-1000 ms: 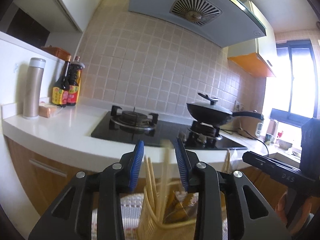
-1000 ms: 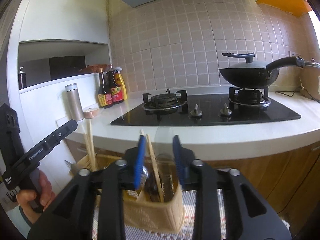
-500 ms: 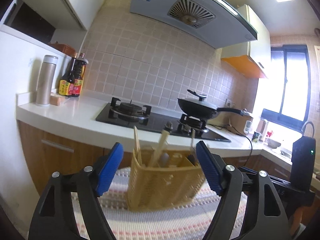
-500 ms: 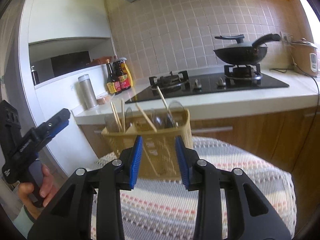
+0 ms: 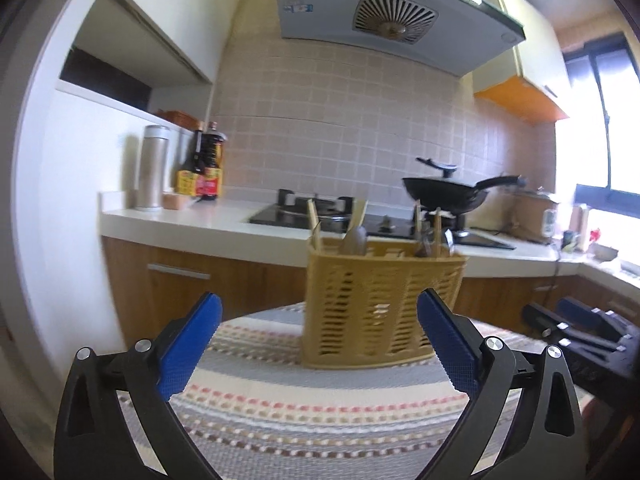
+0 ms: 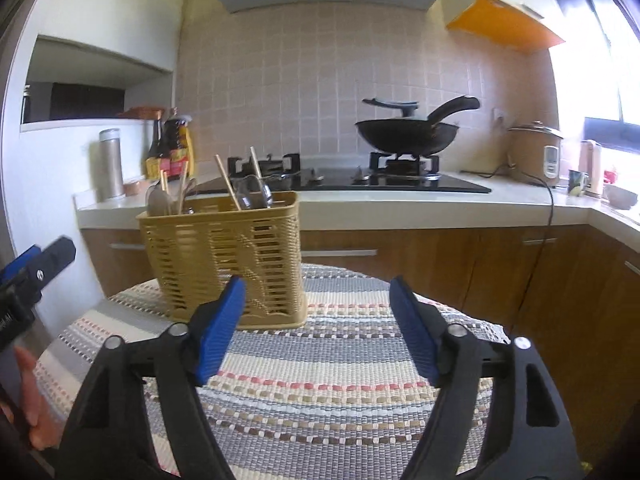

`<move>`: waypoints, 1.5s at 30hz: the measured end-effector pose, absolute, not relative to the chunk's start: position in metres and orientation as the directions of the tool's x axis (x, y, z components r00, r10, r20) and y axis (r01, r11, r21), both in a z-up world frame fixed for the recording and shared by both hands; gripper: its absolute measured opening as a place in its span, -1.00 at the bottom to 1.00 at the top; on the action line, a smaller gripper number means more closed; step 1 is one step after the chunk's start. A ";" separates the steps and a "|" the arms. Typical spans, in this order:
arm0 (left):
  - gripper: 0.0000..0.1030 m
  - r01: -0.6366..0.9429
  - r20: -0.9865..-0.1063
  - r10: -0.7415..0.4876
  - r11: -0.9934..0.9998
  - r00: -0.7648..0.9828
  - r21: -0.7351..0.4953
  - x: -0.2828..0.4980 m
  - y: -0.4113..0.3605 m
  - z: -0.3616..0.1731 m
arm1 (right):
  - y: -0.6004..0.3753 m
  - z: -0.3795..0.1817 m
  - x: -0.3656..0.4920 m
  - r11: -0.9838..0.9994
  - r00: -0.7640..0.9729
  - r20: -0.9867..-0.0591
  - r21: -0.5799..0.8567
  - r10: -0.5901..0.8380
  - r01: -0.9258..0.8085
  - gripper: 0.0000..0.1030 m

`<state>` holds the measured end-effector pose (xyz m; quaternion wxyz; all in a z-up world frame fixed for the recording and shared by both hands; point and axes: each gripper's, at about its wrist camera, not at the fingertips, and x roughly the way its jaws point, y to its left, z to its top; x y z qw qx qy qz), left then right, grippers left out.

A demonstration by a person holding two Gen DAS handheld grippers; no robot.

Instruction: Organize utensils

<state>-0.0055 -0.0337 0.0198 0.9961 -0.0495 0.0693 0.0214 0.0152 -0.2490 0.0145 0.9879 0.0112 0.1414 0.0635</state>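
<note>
The tan plastic lattice utensil basket [image 5: 380, 304] stands upright on the round striped woven mat [image 5: 304, 404], in front of the white kitchen counter [image 5: 208, 228]. Wooden chopsticks [image 6: 228, 184] and metal spoons [image 6: 256, 196] stand inside it, divided between its compartments; the exact compartment of each cannot be determined.

The left gripper [image 5: 318, 344], with 2 blue ribbed pads, has its jaws spread wide and opening. Nothing lies between them; the basket stands beyond the fingertips, untouched.

The right gripper [image 6: 318, 330] also has its jaws apart and opening, with only mat visible between them. The basket stands ahead and left of it, apart from its pads.

A black lidded wok [image 6: 404, 134] sits on the black gas hob [image 6: 360, 182].
</note>
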 end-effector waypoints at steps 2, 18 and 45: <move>0.84 -0.088 -0.123 0.078 0.993 0.989 -0.076 -0.010 -0.036 0.011 | -0.251 0.010 0.016 0.989 0.948 -0.280 0.062 0.148 -0.136 0.43; 0.85 -0.092 -0.140 0.091 0.996 0.986 -0.002 -0.006 -0.041 0.007 | -0.249 0.007 0.019 0.991 0.952 -0.272 0.035 0.137 -0.133 0.56; 0.85 -0.096 -0.212 0.094 0.995 0.973 0.005 0.002 -0.041 0.003 | -0.246 0.003 0.024 0.992 0.943 -0.310 0.011 0.122 -0.125 0.74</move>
